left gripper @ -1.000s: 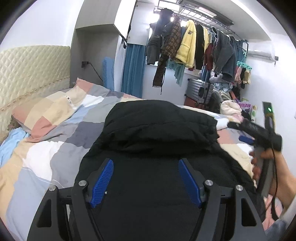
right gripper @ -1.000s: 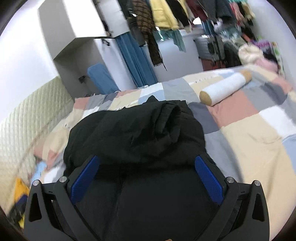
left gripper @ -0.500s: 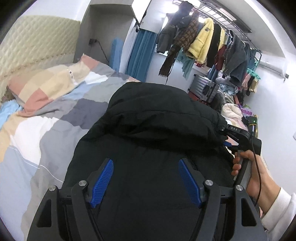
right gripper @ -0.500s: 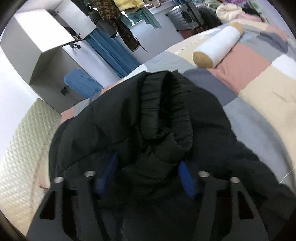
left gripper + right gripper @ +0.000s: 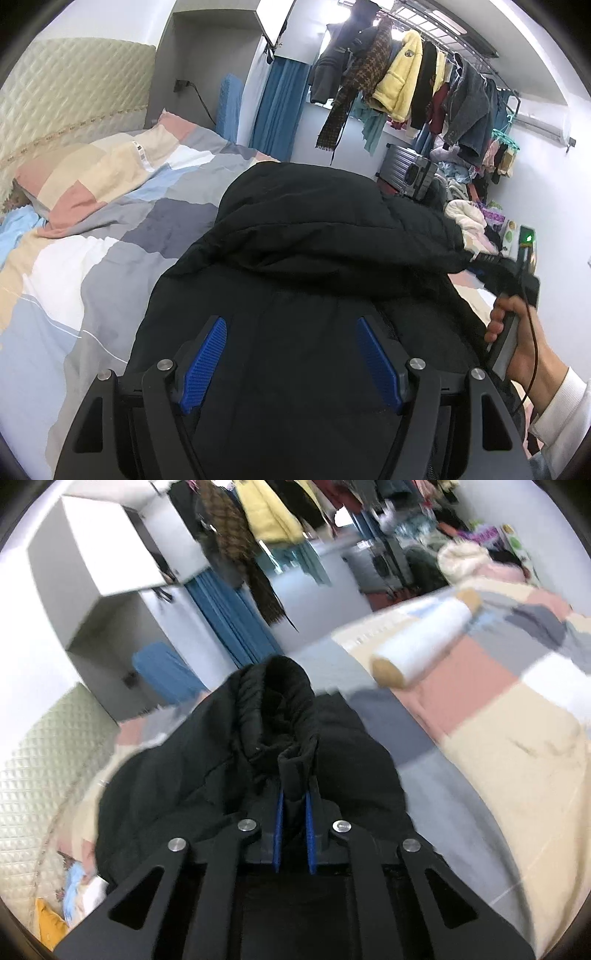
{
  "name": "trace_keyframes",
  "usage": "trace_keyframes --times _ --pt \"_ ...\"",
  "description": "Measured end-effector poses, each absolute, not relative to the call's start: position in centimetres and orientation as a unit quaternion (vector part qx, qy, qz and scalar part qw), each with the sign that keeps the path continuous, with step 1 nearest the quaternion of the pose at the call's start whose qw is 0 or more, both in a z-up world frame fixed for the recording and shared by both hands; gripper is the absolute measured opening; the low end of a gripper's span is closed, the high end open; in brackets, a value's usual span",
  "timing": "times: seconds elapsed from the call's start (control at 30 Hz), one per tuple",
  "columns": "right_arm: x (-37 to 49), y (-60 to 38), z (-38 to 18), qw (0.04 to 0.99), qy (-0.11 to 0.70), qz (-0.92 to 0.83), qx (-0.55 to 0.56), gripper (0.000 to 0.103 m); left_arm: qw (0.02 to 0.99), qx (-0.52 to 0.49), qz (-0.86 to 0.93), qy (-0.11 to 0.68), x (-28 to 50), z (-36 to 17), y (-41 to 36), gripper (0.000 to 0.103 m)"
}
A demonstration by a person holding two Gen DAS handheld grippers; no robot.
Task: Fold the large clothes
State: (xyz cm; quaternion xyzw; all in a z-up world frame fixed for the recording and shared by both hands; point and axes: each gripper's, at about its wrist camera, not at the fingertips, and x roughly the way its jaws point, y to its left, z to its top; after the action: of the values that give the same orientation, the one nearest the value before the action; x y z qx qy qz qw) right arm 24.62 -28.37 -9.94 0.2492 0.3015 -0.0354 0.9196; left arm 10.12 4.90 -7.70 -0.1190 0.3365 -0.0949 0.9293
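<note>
black padded jacket [image 5: 236,775] cuff pinched in my right gripper [image 5: 294,834] for folding; left gripper [image 5: 288,360] jaws apart, waiting above it.

A small bedroom: a bed [image 5: 92,266] under a patchwork quilt, a pillow [image 5: 85,173] against the quilted cream headboard [image 5: 66,88]. Blue curtains [image 5: 277,107] hang beside a recessed alcove [image 5: 207,55]. Coats crowd an overhead rail [image 5: 443,44]; a grey suitcase [image 5: 410,171] stands below. An air conditioner [image 5: 543,123] sits on the pale wall.
</note>
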Motion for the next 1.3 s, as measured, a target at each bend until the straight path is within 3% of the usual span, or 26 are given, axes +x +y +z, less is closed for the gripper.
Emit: trace_keyframes --times 0.33,0.53,0.57,0.6,0.63,0.67,0.7,0.9,1.03,1.3 --pt "26.0 -27.8 -14.4 0.914 0.363 -0.052 0.171 0.010 0.931 -0.094 -0.085 0.342 10.4 -8.5 4.3 0.072" --pt "25.0 -27.0 -13.1 0.925 0.358 -0.033 0.122 0.015 0.934 -0.085 -0.084 0.337 10.5 -8.4 4.0 0.072" --pt "24.6 -26.8 -12.5 0.925 0.362 -0.033 0.109 0.024 0.935 -0.084 -0.083 0.335 10.4 -8.3 4.0 0.072" --pt "24.3 -26.6 -12.2 0.925 0.364 -0.037 0.102 0.045 0.936 -0.084 -0.084 0.331 10.2 -8.1 3.9 0.072" --pt "23.6 -26.6 -11.7 0.926 0.361 -0.041 0.101 0.058 0.937 -0.083 -0.085 0.330 10.0 -8.0 3.8 0.072" --pt "22.8 -26.9 -11.0 0.929 0.352 -0.042 0.107 0.080 0.938 -0.081 -0.085 0.327 9.7 -7.9 3.8 0.072" --pt "21.5 -27.2 -10.2 0.933 0.338 -0.043 0.120 0.085 0.939 -0.080 -0.086 0.324 9.5 -7.7 3.7 0.072" --pt "16.8 -27.4 -7.5 0.931 0.346 -0.035 0.107 0.087 0.946 -0.052 -0.080 0.310 8.2 -6.7 3.0 0.073" --pt "12.5 -26.4 -4.8 0.942 0.328 -0.021 0.066 0.103 0.947 -0.057 -0.082 0.305 7.3 -5.8 2.9 0.077" --pt "7.1 -25.6 -3.7 0.943 0.329 0.038 0.037 0.103 0.947 -0.068 -0.087 0.303 5.8 -4.9 3.7 0.091"
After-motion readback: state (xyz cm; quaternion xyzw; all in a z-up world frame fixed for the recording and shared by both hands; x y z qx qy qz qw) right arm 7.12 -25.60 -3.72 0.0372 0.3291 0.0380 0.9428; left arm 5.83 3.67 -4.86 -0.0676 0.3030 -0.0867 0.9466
